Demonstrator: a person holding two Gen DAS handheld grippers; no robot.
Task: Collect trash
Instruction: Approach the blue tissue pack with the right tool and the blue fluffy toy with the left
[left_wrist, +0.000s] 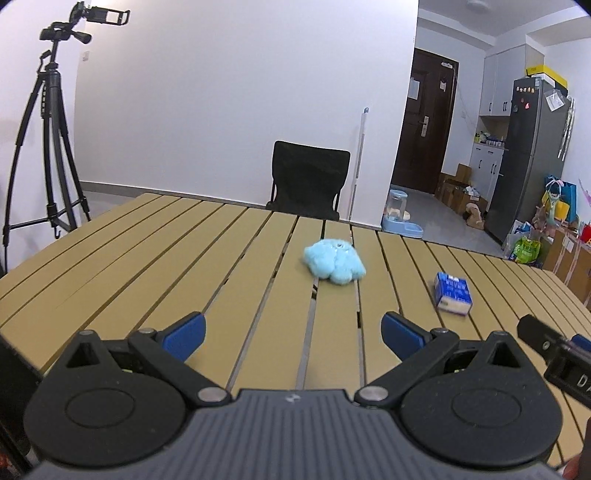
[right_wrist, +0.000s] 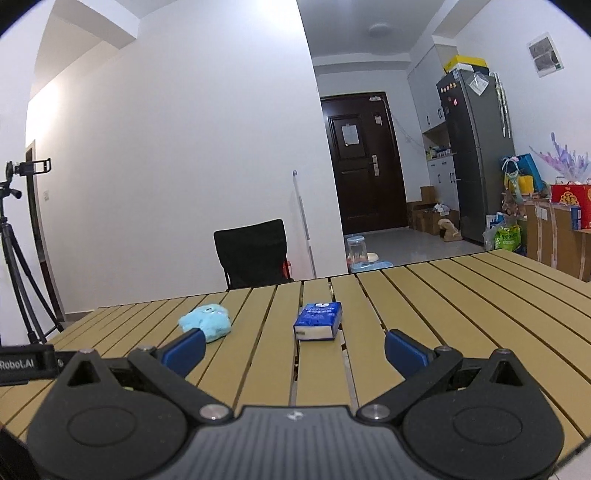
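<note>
Left wrist view: the left gripper hovers low over the slatted wooden table, its blue-padded fingers spread wide with nothing between them. At 12 o'clock ahead lies a fluffy light-blue toy; at 2 o'clock sits a small blue tissue pack, well apart from it. Beyond the far edge stands a black chair, and a tripod stands at 10 o'clock.

Right wrist view: the right gripper is likewise released, fingers wide apart and empty. The tissue pack lies at 12 o'clock just past the fingertips, white tissue showing at its near end. The blue toy is at 11 o'clock. On the floor beyond, a pet water dispenser with a clear tank sits near the dark door.
</note>
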